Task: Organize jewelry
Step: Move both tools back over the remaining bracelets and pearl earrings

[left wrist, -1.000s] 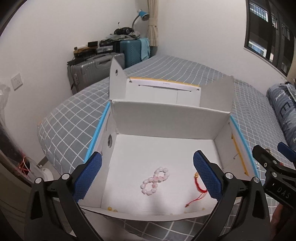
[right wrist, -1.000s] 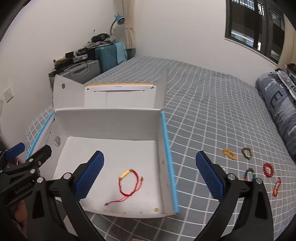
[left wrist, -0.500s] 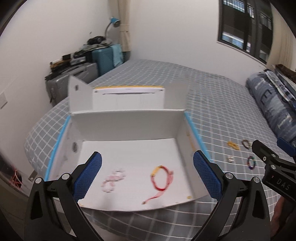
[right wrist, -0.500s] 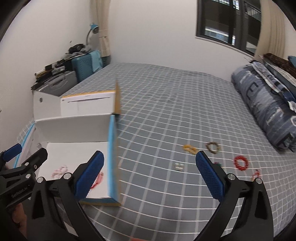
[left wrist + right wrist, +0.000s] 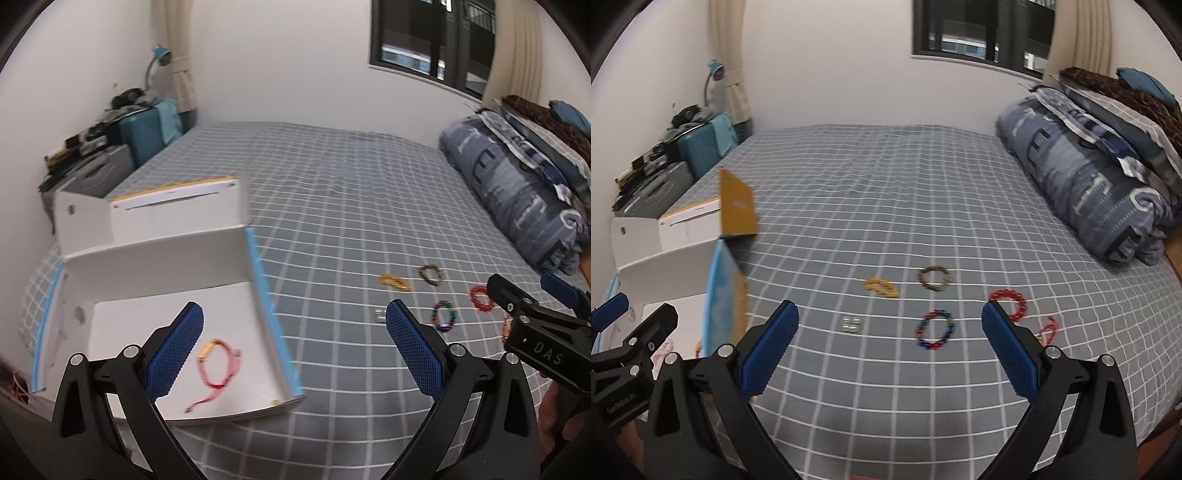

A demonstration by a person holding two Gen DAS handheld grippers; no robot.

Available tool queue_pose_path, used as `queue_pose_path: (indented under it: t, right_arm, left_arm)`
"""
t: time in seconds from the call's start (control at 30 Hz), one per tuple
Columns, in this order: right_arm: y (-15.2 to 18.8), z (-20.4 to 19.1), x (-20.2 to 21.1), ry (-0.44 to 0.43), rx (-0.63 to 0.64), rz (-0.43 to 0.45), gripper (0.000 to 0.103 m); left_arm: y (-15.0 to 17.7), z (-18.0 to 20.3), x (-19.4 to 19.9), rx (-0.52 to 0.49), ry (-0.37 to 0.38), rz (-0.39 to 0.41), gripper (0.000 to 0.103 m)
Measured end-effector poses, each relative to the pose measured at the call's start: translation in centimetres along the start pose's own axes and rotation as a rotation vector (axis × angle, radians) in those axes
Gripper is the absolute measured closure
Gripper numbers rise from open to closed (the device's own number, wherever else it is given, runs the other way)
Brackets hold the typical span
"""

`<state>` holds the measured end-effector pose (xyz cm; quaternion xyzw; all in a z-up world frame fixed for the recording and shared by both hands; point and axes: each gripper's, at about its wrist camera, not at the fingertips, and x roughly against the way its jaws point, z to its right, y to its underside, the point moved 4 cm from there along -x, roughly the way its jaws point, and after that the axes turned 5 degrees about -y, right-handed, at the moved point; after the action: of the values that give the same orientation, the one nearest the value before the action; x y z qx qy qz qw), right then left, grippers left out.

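Across the bed (image 5: 886,192), grey grid sheet, everything sits flat. Rolled duvet (image 5: 1089,184) at 2 o'clock, luggage pile at 10 o'clock off the bed edge.

White box (image 5: 166,258) at 9 o'clock in the left view, flaps up and mouth open toward the camera, likely so pieces can go straight in. One red cord bracelet (image 5: 218,365) with a gold bar lies on its floor, near the 5 o'clock corner. In the right view a pale pink item shows faintly inside, too blurred to identify.

Left tool (image 5: 291,347): wide open, holding nothing, straddling the box's blue-edged right wall.
Right tool (image 5: 890,347): wide open, holding nothing, aimed at the loose pieces.

Loose pieces are clustered at 12–2 o'clock ahead of the right tool, well apart from the box:
- red bead bracelet (image 5: 1010,301), just beside the right pad
- multicolour bead bracelet (image 5: 934,329), between the pads, closest to centre
- olive bead bracelet (image 5: 934,277) at 12
- gold chain (image 5: 881,287) at 11
- second red cord piece (image 5: 1049,330), partly hidden by the pad
- small silver piece (image 5: 851,325), too small to tell

Judgement: sorting is partly done. Multicolour bracelet is probably the next pick. Beads may roll under a pinch.
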<state>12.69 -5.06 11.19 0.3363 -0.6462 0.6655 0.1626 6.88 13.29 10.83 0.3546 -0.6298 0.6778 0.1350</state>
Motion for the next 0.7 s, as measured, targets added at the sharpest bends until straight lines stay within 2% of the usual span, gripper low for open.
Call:
queue_pose_path:
  t: [0.23, 0.5, 0.7]
  right_arm:
    - [0.6, 4.3, -2.7, 0.021, -0.042, -0.024, 0.008]
    - [2.1, 7.0, -9.1, 0.028, -0.056, -0.096, 0.008]
    - [3.1, 8.8, -13.2, 0.040, -0.087, -0.141, 0.008]
  left_arm:
    - [-0.2, 4.8, -3.9, -0.046, 0.026, -0.033, 0.006]
    - [0.6, 9.0, -10.8, -0.080, 0.050, -0.103, 0.006]
    - [1.6, 10.8, -15.4, -0.091, 0.056, -0.154, 0.006]
